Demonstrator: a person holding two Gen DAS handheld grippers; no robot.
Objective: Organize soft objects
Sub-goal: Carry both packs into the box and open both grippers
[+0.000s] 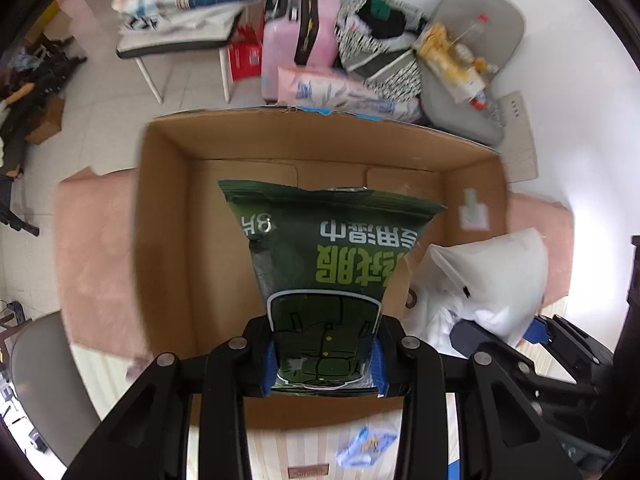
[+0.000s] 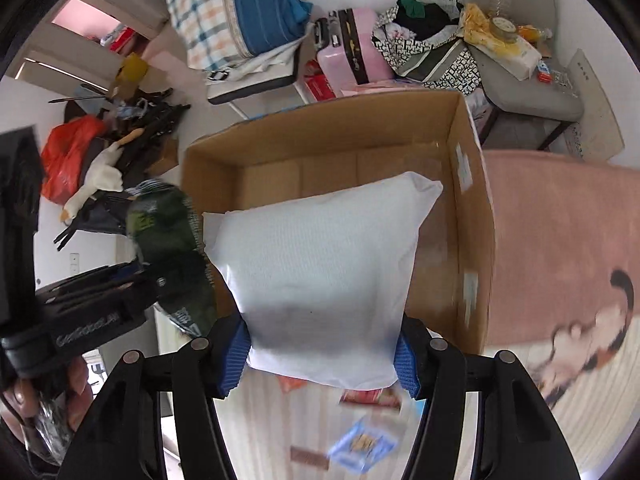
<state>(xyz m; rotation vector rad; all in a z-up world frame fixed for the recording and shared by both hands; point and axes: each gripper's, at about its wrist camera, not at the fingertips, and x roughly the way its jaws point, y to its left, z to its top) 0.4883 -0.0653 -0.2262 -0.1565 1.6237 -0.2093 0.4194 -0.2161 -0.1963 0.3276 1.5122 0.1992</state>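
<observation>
My left gripper (image 1: pixel 323 364) is shut on a dark green wet-wipe pack (image 1: pixel 328 272) with upside-down lettering and holds it over the open cardboard box (image 1: pixel 168 216). My right gripper (image 2: pixel 322 354) is shut on a white soft packet (image 2: pixel 320 264) and holds it above the near edge of the same box (image 2: pixel 472 208). The white packet also shows in the left wrist view (image 1: pixel 496 280), at the right. The green pack also shows in the right wrist view (image 2: pixel 168 248), at the left. The box bottom that shows is bare.
The box stands on a pink blanket (image 1: pixel 96 248) over a striped surface (image 1: pixel 304 452). A small blue packet (image 2: pixel 362 446) lies near the front. Beyond are a pink suitcase (image 1: pixel 298 36), a grey chair (image 1: pixel 472 56) with clutter and a bench with folded bedding (image 2: pixel 236 12).
</observation>
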